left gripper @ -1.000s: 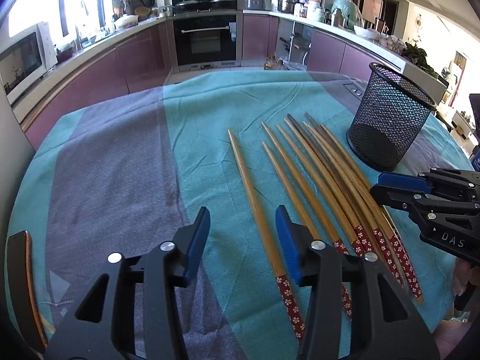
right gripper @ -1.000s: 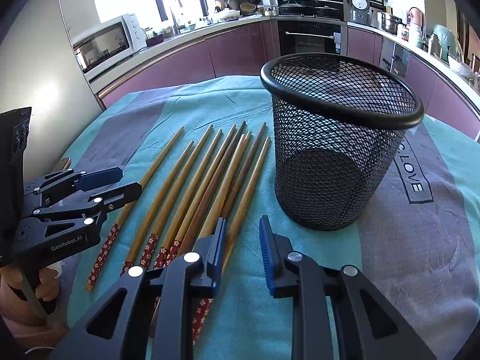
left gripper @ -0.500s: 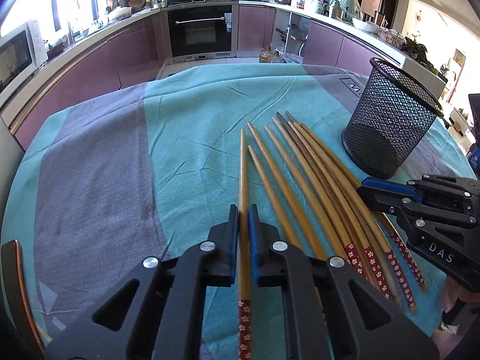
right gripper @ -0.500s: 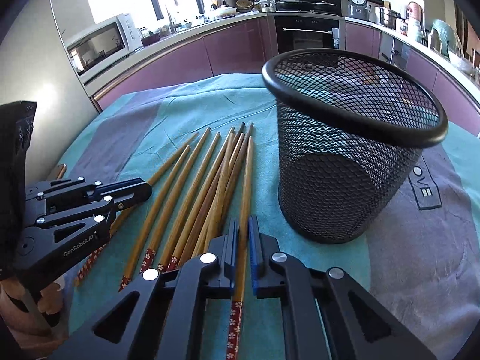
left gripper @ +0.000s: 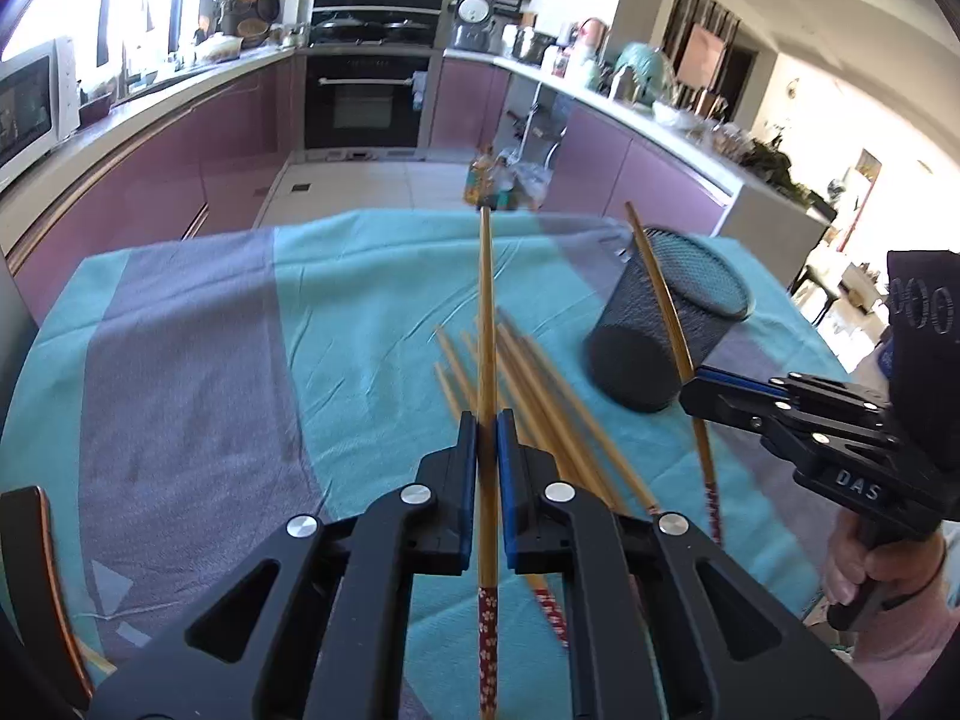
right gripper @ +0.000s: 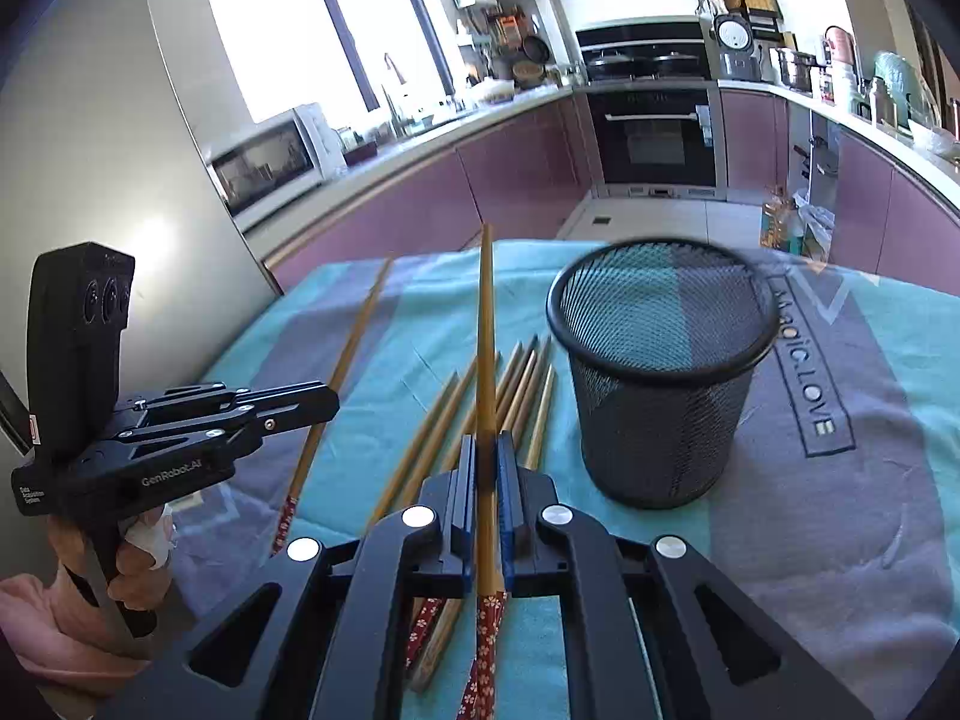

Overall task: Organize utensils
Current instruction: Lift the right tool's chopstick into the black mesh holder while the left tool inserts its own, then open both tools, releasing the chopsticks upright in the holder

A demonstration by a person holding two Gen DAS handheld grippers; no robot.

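My left gripper (left gripper: 487,420) is shut on a bamboo chopstick (left gripper: 487,312) with a red flowered end, held up off the cloth and pointing away from me. My right gripper (right gripper: 487,447) is shut on another such chopstick (right gripper: 485,330), also raised. In the left wrist view the right gripper (left gripper: 690,387) and its chopstick (left gripper: 660,294) cross in front of the black mesh basket (left gripper: 672,300). In the right wrist view the left gripper (right gripper: 329,403) shows at the left with its chopstick (right gripper: 354,336). Several chopsticks (right gripper: 528,384) lie on the cloth just left of the upright basket (right gripper: 660,420).
A teal and grey tablecloth (left gripper: 210,360) covers the table. A dark chair back (left gripper: 36,570) stands at the near left edge. A person's hands (left gripper: 864,564) grip the handles. Purple kitchen cabinets (left gripper: 180,144) and an oven (left gripper: 360,96) stand beyond the table.
Both grippers went from open to shut, each on one chopstick. Both then rose, lifting the two chopsticks off the cloth with their far tips tilted up.
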